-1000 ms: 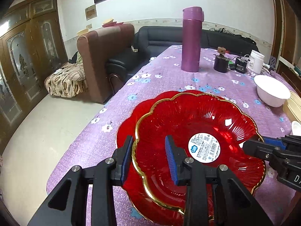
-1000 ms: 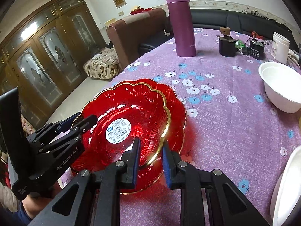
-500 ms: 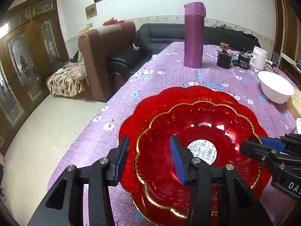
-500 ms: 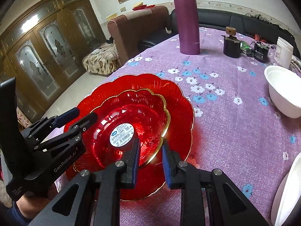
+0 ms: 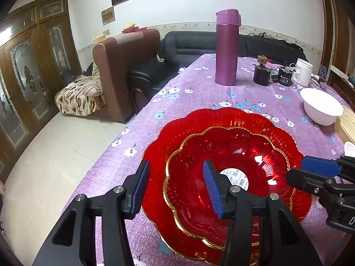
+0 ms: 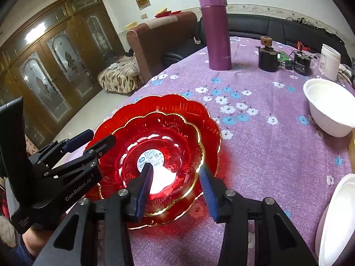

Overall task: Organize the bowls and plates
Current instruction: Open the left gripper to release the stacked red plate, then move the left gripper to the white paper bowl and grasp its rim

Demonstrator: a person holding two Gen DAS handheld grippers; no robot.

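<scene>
Small gold-rimmed red bowl (image 5: 228, 177) sits nested inside the larger red scalloped plate (image 5: 188, 122) on the purple floral tablecloth (image 5: 195, 97), near edge. Left gripper (image 5: 175, 188) jaws opening, straddling the left rims with pads clear; right gripper (image 6: 177, 188) jaws opening too, straddling the right rims, nothing clamped. White bowl (image 6: 330, 113) well apart at the right, purple flask (image 6: 216, 31) farther back

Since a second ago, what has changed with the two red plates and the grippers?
Both grippers let go: the left gripper and right gripper are opening, pads clear of the gold-rimmed red plate. That plate shifted from off-centre to sit centred in the larger red plate. The purple flask and white bowl stayed put.
</scene>
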